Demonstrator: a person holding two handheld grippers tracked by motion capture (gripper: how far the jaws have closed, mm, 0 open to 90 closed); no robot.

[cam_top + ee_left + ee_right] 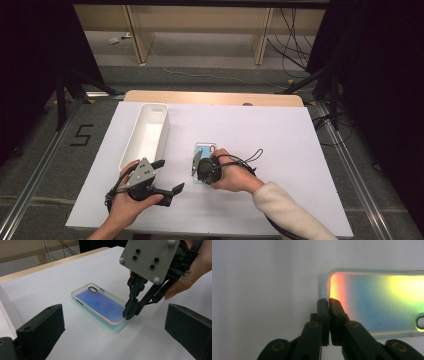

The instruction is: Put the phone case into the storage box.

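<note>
Phone case point(204, 150) lies flat on the white bench point(280, 150), a little below the middle of the high view, its camera cutout toward the top of the frame. In the left gripper view the case point(100, 303) sits at the centre, running from upper left to lower right, with bare bench on every side of it.

The right claw point(195, 167) comes down at the case's lower end in the high view, held by the person's right hand point(232, 175). In the left gripper view this claw point(128, 315) has its jaws drawn together at the case's lower right corner, on the raised rim. In the right gripper view the claw point(329, 301) is clenched at the short edge of the case point(382, 302), one jaw outside the rim and one inside; whether the rim is actually pinched between them I cannot tell.

The left claw point(170, 176) rests at the lower left of the high view in the left hand point(127, 207), released, its jaws spread wide and nothing between them. In its own view the claw point(112, 337) frames open bench at the bottom.

A white tray point(162, 131) stands at the upper left of the bench, its long side just left of the case with a strip of free surface between. The right half of the bench is open.
</note>
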